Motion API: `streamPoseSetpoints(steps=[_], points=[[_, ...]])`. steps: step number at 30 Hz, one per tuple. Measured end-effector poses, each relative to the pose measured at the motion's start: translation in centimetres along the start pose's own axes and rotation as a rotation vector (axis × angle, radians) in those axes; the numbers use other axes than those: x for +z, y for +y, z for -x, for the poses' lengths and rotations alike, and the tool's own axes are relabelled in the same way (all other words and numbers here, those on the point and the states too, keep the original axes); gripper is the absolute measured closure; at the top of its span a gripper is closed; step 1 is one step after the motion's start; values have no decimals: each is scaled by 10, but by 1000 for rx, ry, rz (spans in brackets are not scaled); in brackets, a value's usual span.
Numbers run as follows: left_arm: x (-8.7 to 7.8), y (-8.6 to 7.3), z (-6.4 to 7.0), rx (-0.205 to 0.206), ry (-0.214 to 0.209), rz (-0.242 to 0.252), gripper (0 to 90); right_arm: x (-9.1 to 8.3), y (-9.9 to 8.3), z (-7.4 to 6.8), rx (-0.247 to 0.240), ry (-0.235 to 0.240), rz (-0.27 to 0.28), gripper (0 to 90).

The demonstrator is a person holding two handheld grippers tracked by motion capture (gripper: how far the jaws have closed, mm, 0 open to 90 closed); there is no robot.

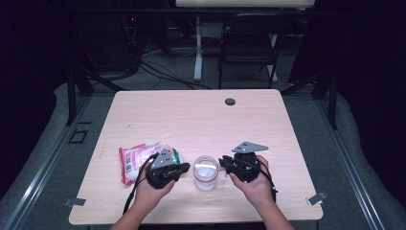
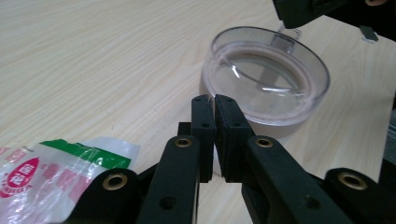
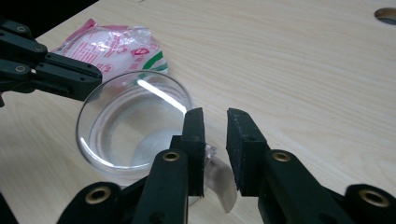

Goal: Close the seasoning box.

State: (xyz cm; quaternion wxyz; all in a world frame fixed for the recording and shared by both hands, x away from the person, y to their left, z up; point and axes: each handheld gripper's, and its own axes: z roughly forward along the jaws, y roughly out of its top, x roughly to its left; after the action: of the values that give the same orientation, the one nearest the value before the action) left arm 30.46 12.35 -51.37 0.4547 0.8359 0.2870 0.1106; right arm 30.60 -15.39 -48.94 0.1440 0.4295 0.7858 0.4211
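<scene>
1. Dark floor and a folding chair (image 1: 249, 43) sit behind my light wooden table (image 1: 201, 120).
2. Near the front edge of the table I see a clear glass cup (image 1: 206, 172) standing upright, with a small handle on its side.
3. I see the cup between my two grippers.
4. My left gripper (image 1: 184, 167) sits just to the left of the cup, close to its rim, but I cannot tell if it touches.
5. From the left gripper view, its two black jaws are pressed together with nothing between them, and the cup (image 2: 266, 79) is just past their tips.
6. My right gripper (image 1: 223, 163) is at the right side of the cup, by the handle.
7. From the right gripper view, its jaws are a little apart, and the clear handle (image 3: 219, 179) lies just under them, below the gap.
8. I cannot tell if those jaws touch the handle.
9. A pink, white and green plastic bag (image 1: 134, 160) lies flat on the table, left of the cup, partly under my left hand (image 1: 151, 189).
10. A small dark round hole (image 1: 230, 101) is near the far edge of the table.
</scene>
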Motion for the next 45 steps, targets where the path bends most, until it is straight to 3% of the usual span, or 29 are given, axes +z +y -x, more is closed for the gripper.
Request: streamPoseSetpoints(steps=[7,14,22,26,31,33,36,37,45], points=[[3,-3,6,16,-39,-23,872,1,-2,1,17,27,-1,789],[8,-4,5,26,-46,-64,884,2,-5,3,33,37,17,793],[7,-2,7,41,-63,-43,891,2,-6,2,31,29,27,795],[6,0,11,50,-71,-21,875,1,-6,1,23,21,29,740],[6,3,10,45,-68,3,841,-2,-7,0,-11,34,45,668],[7,6,8,30,-67,32,795,-6,-9,-2,-53,30,52,642],[9,8,8,21,-61,51,745,-9,-12,-4,-75,36,56,628],[12,11,8,15,-69,63,735,-13,-14,-7,-109,34,58,605],[23,20,11,30,-71,102,614,-23,-24,-20,-181,42,43,524]])
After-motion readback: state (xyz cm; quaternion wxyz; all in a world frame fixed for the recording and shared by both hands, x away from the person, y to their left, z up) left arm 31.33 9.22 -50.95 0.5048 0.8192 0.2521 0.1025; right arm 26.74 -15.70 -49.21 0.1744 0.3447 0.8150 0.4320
